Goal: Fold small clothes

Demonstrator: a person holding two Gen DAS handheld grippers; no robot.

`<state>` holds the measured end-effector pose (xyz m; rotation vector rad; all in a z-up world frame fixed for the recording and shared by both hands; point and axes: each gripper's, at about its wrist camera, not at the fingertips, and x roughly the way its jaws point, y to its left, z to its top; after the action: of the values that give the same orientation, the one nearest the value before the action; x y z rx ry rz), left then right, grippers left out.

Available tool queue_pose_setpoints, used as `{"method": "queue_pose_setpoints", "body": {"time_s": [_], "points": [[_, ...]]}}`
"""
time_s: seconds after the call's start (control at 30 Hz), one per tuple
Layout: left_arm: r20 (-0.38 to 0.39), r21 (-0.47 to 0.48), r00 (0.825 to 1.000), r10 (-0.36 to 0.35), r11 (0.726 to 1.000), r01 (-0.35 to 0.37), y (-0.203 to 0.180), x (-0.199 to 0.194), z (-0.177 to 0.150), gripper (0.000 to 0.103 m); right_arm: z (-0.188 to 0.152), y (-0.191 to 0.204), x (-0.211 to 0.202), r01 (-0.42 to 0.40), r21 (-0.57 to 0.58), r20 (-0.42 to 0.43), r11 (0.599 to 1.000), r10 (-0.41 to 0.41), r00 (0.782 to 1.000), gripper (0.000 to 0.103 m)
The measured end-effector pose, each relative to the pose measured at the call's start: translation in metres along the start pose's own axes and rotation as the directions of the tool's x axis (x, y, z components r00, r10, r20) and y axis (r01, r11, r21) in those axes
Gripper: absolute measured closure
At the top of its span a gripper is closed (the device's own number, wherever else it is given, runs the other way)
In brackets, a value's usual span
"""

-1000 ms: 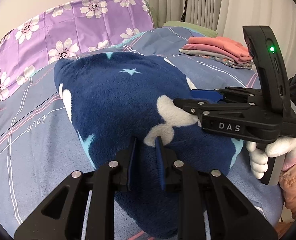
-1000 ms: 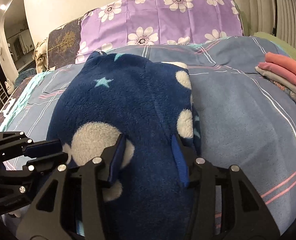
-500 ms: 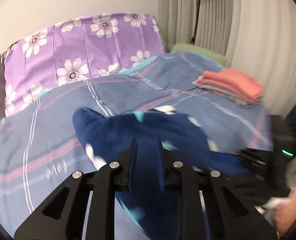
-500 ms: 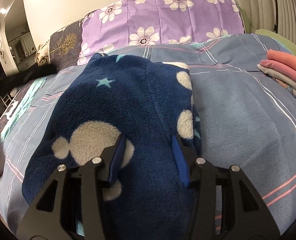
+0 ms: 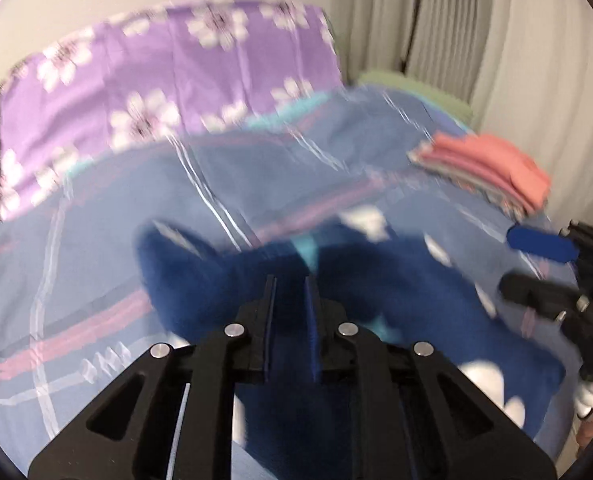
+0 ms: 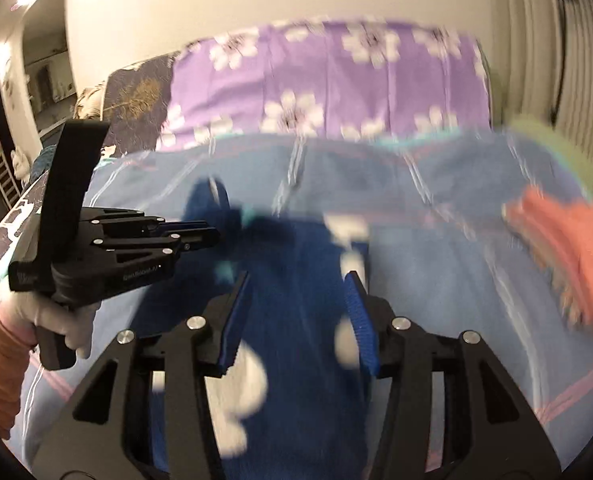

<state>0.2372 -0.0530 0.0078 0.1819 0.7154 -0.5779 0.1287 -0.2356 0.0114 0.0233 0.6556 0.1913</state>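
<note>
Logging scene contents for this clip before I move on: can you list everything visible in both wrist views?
Fleece garment: one, navy with white and teal shapes, lying on the bed between the grippers.
Bedspread: one, blue with pink and white stripes, under everything.
Floral pillow: one, purple with white flowers, at the head of the bed.
Folded clothes stack: one, coral on top, far right of the bed.
Curtains: pale, behind the stack.
Left gripper: black, nearly closed, whether on fleece is blurred.
Right gripper: black with blue pads, open over the garment.
</note>
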Motion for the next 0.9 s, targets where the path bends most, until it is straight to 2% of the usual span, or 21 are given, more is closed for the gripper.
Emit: {"method": "queue_pose_setpoints", "body": {"time_s": [0.1, 0.17, 0.2, 0.23, 0.27, 0.3, 0.37, 0.43, 0.53, 0.63, 0.73, 0.77, 0.83, 0.9], "points": [[-0.010, -0.034, 0.999, 0.041, 0.999, -0.041, 0.019, 0.019, 0.015, 0.088, 0.010, -0.004, 0.048, -0.049, 0.046, -0.079, 0.998, 0.053, 0.995, 0.055], [-0.101, -0.056, 0.991, 0.092, 0.994, -0.098, 0.039, 0.060, 0.011, 0.083, -0.001, -0.012, 0.093, 0.003, 0.052, -0.178, 0.999, 0.006, 0.984, 0.053], [-0.146, -0.058, 0.984, 0.103, 0.992, -0.112, 0.047, 0.081, 0.003, 0.083, -0.017, -0.023, 0.124, -0.023, 0.086, -0.243, 0.996, 0.043, 0.969, 0.053], [-0.165, -0.045, 0.980, 0.113, 0.992, -0.122, 0.053, 0.102, -0.009, 0.084, -0.022, -0.032, 0.129, -0.052, 0.127, -0.237, 0.991, 0.081, 0.968, 0.053], [-0.130, -0.009, 0.982, 0.135, 0.990, -0.138, 0.051, 0.109, -0.015, 0.084, -0.021, -0.043, 0.125, -0.088, 0.196, -0.214, 0.977, 0.130, 0.968, 0.054], [-0.112, 0.021, 0.980, 0.161, 0.987, -0.160, 0.046, 0.112, -0.017, 0.085, -0.021, -0.044, 0.122, -0.086, 0.198, -0.210, 0.976, 0.128, 0.969, 0.054], [-0.129, 0.067, 0.968, 0.216, 0.976, -0.208, 0.035, 0.121, -0.011, 0.088, -0.023, -0.033, 0.122, -0.039, 0.130, -0.214, 0.991, 0.066, 0.974, 0.054], [-0.139, 0.122, 0.959, 0.248, 0.965, -0.232, 0.029, 0.126, -0.007, 0.089, -0.023, -0.028, 0.120, -0.019, 0.115, -0.216, 0.993, 0.044, 0.975, 0.054], [-0.112, 0.126, 0.968, 0.223, 0.970, -0.208, 0.033, 0.113, 0.000, 0.087, -0.025, -0.026, 0.116, -0.018, 0.111, -0.206, 0.994, 0.041, 0.978, 0.054], [-0.048, 0.090, 0.981, 0.187, 0.979, -0.182, 0.033, 0.074, 0.009, 0.087, -0.026, -0.027, 0.110, -0.023, 0.105, -0.184, 0.994, 0.043, 0.982, 0.053], [0.069, 0.118, 0.989, 0.132, 0.983, -0.139, 0.010, 0.010, 0.004, 0.084, -0.028, -0.035, 0.097, -0.006, 0.122, -0.164, 0.992, 0.027, 0.986, 0.053], [0.083, 0.141, 0.992, 0.098, 0.984, -0.109, 0.000, -0.007, -0.004, 0.083, -0.030, -0.036, 0.091, 0.007, 0.122, -0.156, 0.993, 0.012, 0.988, 0.053], [0.078, 0.196, 0.997, 0.019, 0.980, -0.034, -0.021, -0.027, -0.020, 0.082, -0.035, -0.037, 0.074, 0.030, 0.123, -0.136, 0.992, -0.013, 0.991, 0.053], [0.039, 0.249, 0.999, -0.035, 0.968, 0.024, -0.042, -0.034, -0.040, 0.079, -0.042, -0.040, 0.047, 0.028, 0.142, -0.109, 0.989, -0.012, 0.994, 0.053]]}}
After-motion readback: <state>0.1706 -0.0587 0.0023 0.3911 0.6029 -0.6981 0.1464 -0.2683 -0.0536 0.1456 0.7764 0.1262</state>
